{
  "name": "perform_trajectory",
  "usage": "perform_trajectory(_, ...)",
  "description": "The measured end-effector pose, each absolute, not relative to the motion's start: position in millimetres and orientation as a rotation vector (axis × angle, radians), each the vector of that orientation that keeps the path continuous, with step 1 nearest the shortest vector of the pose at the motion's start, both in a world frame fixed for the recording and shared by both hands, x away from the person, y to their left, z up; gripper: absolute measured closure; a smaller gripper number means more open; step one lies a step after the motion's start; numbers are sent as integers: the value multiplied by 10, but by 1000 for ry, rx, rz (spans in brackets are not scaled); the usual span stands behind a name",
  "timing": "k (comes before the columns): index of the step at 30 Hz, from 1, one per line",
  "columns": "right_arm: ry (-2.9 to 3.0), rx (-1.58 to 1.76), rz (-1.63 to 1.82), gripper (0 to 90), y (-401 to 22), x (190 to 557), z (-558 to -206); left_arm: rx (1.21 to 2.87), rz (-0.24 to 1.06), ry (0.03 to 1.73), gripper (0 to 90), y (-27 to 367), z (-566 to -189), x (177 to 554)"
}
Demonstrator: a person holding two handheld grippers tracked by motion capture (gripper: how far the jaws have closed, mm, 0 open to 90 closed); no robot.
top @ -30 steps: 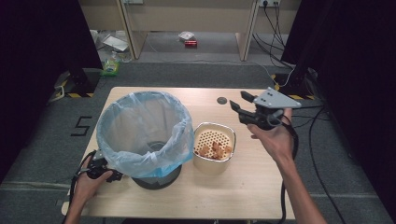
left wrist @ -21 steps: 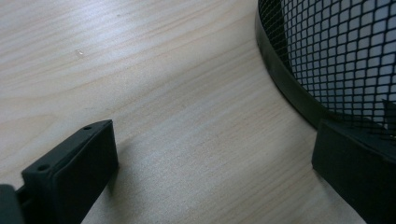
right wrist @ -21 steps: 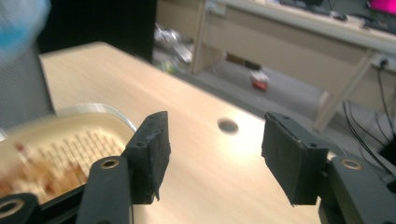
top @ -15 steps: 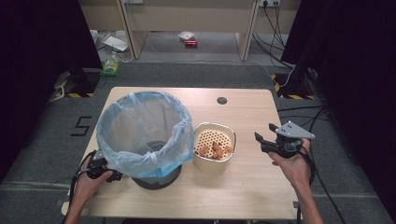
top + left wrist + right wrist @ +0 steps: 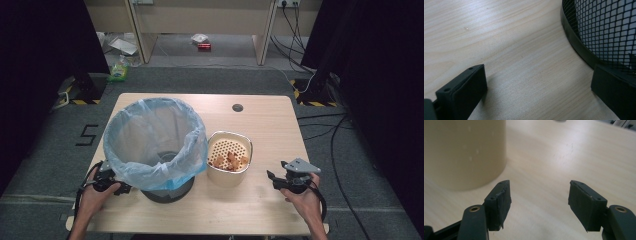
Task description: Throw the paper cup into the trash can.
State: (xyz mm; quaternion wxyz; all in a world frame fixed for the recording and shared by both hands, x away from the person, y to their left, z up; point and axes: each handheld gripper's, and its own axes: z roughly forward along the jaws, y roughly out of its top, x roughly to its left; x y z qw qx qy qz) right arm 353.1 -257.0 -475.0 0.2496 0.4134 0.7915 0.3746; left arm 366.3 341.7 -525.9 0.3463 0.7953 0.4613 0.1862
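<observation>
A black mesh bin point(image 5: 604, 30) lined with a pale blue bag point(image 5: 155, 135) stands on the left half of the wooden table point(image 5: 265, 125). To its right is a cream container point(image 5: 229, 175) whose perforated insert holds several orange-brown pieces point(image 5: 230, 161). My left gripper point(image 5: 124, 188) lies on the table at the bin's base. It is open, with one jaw by the bin's bottom rim and bare wood between the jaws point(image 5: 537, 75). My right gripper point(image 5: 272, 180) sits low over the table to the right of the cream container point(image 5: 464, 152). Its jaws have just been opening and nothing is between them point(image 5: 539, 192).
A small round dark grommet point(image 5: 238, 107) sits near the table's far edge. Black cables point(image 5: 325, 130) trail over the floor on the right. Litter and a red item point(image 5: 202, 46) lie on the floor beyond the table. Bare wood lies between the container and the right gripper.
My right gripper has come down from above the table's right side to just over the tabletop near the front edge, beside the cream container. My left gripper has stayed put.
</observation>
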Motion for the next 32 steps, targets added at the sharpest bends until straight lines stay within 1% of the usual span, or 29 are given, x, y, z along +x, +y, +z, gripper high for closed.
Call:
perform_trajectory(6, 2197, 1146, 979, 346, -2542, 3489, -4899, 2064, 483, 1197, 0, 3417, -5260, 3663)
perform_trajectory(10, 2252, 1163, 907, 318, -2520, 3480, -4995, 2064, 483, 1197, 0, 3418, -5259, 3663)
perform_trajectory(15, 2272, 1200, 892, 308, -2499, 3475, -5088, 2064, 483, 1196, 0, 3417, -5259, 3662)
perform_trajectory(18, 2268, 1211, 913, 300, -2511, 3476, -5100, 2063, 483, 1197, 0, 3417, -5260, 3662)
perform_trajectory(22, 2253, 1249, 968, 237, -2516, 3485, -5145, 2063, 483, 1197, 0, 3417, -5260, 3660)
perform_trajectory(32, 2248, 1243, 969, 230, -2514, 3480, -5151, 2064, 483, 1196, 0, 3417, -5260, 3659)
